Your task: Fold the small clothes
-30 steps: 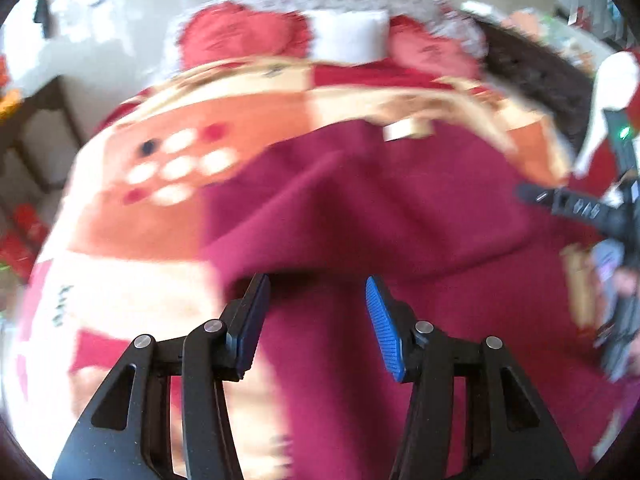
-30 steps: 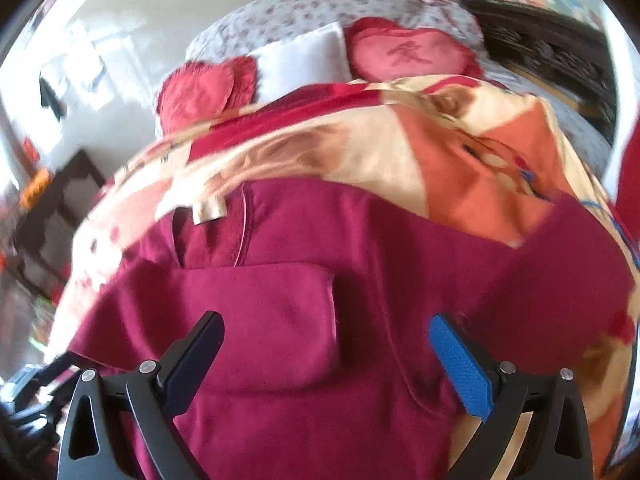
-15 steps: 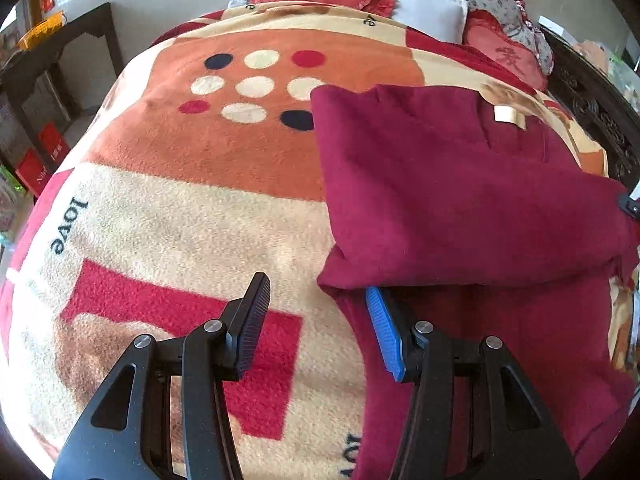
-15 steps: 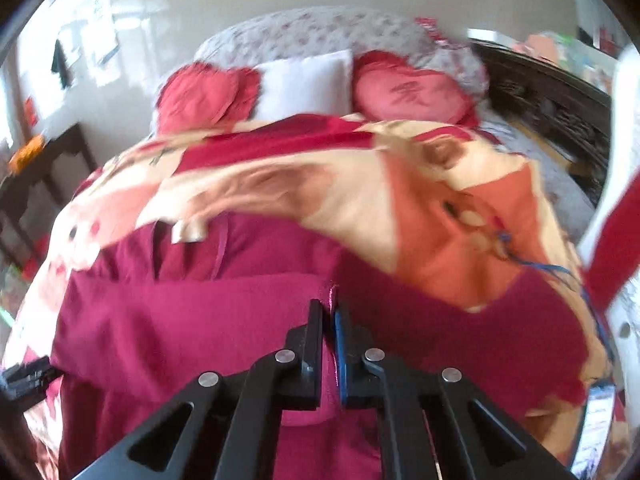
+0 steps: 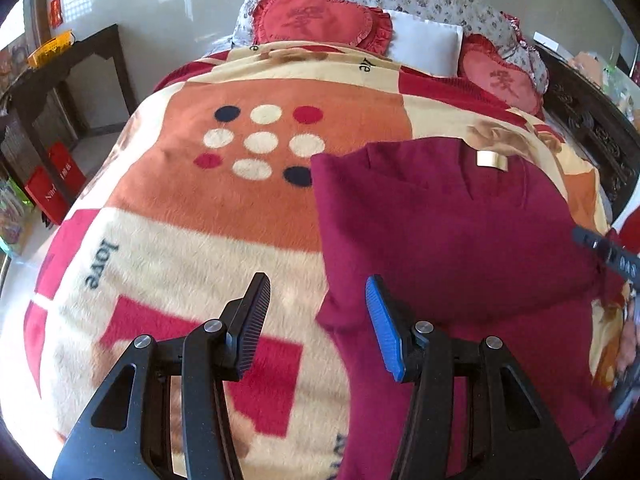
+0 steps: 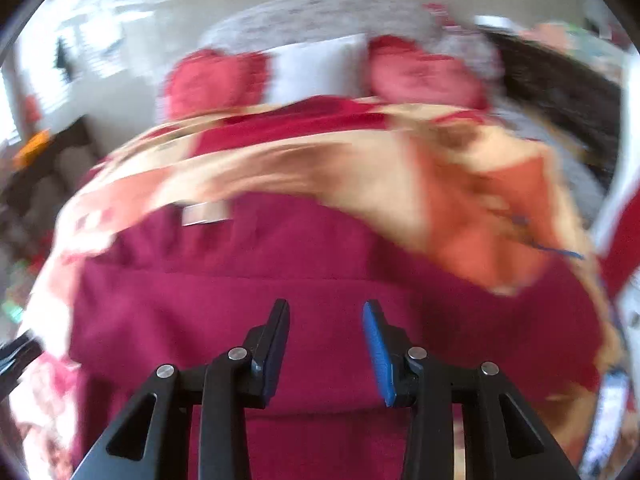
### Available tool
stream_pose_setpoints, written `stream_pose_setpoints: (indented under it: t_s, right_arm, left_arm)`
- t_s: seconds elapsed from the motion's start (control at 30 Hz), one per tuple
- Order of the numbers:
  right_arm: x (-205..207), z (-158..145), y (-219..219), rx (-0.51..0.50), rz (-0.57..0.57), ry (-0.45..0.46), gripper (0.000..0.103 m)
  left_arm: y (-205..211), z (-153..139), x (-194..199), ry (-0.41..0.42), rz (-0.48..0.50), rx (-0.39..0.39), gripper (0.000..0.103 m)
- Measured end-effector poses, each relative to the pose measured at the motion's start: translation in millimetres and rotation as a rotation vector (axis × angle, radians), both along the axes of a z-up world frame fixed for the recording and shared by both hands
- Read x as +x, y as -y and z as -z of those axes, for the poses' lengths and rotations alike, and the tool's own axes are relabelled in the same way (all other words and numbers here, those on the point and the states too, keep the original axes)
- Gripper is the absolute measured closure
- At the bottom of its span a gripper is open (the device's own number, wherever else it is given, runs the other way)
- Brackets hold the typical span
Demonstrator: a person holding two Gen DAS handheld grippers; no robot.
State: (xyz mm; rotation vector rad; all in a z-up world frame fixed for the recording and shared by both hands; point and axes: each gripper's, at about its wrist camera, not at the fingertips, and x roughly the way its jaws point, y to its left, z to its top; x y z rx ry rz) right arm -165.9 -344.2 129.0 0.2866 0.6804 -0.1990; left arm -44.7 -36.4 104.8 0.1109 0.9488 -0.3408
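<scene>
A maroon sweater (image 5: 448, 240) lies on a patterned fleece blanket (image 5: 192, 216), a sleeve folded across its body, a cream label (image 5: 491, 160) at the collar. My left gripper (image 5: 318, 320) is open and empty just off the sweater's left edge, above the blanket. My right gripper (image 6: 326, 340) is open over the folded sleeve of the sweater (image 6: 280, 280); this view is blurred by motion. The tip of the right gripper (image 5: 608, 252) shows at the sweater's right edge in the left wrist view.
Two red heart cushions (image 5: 320, 20) and a white pillow (image 5: 424, 46) lie at the bed's head. A dark wooden side table (image 5: 68, 80) stands left of the bed. A dark carved bed frame (image 5: 592, 120) runs along the right side.
My right gripper was shut on the sleeve's cuff half a second ago and has opened, leaving the sleeve across the sweater. My left gripper has stayed open and has barely shifted.
</scene>
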Motion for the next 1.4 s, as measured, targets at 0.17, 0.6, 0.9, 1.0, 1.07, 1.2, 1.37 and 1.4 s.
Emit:
stream_pose_setpoints:
  t_s: [0.17, 0.6, 0.9, 1.0, 1.07, 1.2, 1.37, 1.4]
  right_arm:
    - [35.5, 13.9, -46.1, -0.090, -0.114, -0.037, 0.067]
    - [52.5, 28.3, -42.0, -0.117, -0.067, -0.072, 0.065]
    - [4.8, 34.1, -20.8, -0.090, 0.052, -0.093, 0.058]
    - [9.3, 50.9, -13.8, -0.052, 0.060, -0.136, 0.057]
    - [5.8, 46.6, -16.1, -0.059, 0.056, -0.124, 0.057]
    - [-8.3, 41.2, -10.8, -0.006, 0.047, -0.099, 0.057]
    - [-39.6, 28.1, 8.6, 0.001, 0.098, -0.045, 0.055]
    - [-47.5, 24.9, 15.8, -0.004, 0.117, -0.033, 0.053]
  left_arm:
    - [22.0, 34.1, 43.1, -0.061, -0.022, 0.032, 0.053]
    - [14.2, 54.5, 70.9, -0.095, -0.093, 0.030, 0.040]
    - [16.7, 30.4, 46.3, -0.062, -0.072, 0.004, 0.040]
    - [22.3, 20.9, 35.0, -0.066, -0.054, -0.037, 0.040]
    - [31.6, 16.1, 25.5, -0.066, -0.025, -0.045, 0.040]
    - [57.1, 14.7, 11.3, -0.060, 0.041, -0.011, 0.040]
    - [80.7, 24.8, 2.8, -0.079, 0.082, 0.004, 0.040]
    - [84.2, 27.6, 2.7, -0.082, 0.087, 0.013, 0.040]
